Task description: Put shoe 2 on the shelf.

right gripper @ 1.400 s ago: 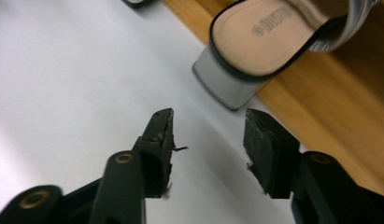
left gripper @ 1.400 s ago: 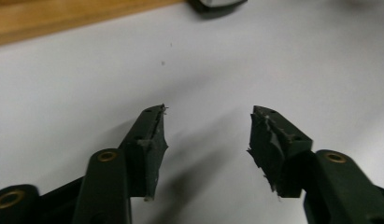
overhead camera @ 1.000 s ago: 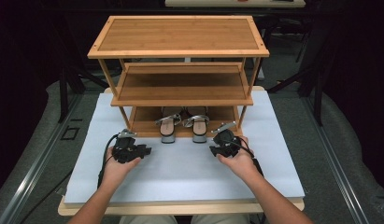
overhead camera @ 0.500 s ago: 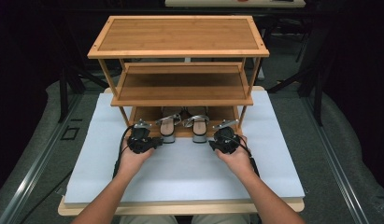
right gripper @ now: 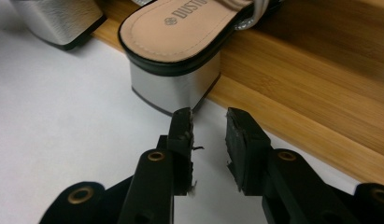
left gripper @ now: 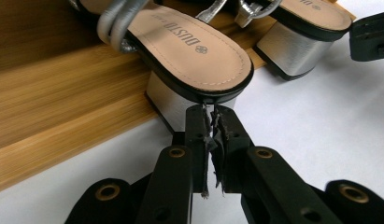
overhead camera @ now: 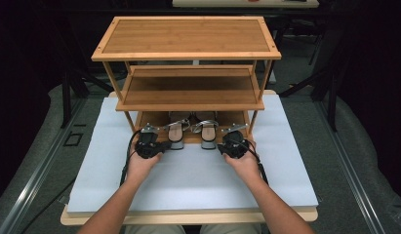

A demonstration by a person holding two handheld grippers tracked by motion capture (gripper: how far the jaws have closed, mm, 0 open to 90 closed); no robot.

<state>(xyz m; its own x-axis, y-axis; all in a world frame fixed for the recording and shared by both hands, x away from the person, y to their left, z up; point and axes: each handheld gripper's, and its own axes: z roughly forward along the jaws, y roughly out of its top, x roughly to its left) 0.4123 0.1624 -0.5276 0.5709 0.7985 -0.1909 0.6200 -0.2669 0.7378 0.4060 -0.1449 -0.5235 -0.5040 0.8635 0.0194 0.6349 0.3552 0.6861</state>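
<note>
Both sandals are alike: the left sandal point(left gripper: 199, 51) and the right sandal point(right gripper: 180, 28) have tan insoles printed with dark lettering, black rims, brushed silver block heels and shiny silver straps. The shelf rack point(overhead camera: 188, 41) is honey-coloured bamboo with a fine streaked grain, standing on a white mat point(overhead camera: 198, 180) over a pale wooden table point(overhead camera: 188, 217). The left gripper point(left gripper: 211, 135) and the right gripper point(right gripper: 208, 140) are matte black.
</note>
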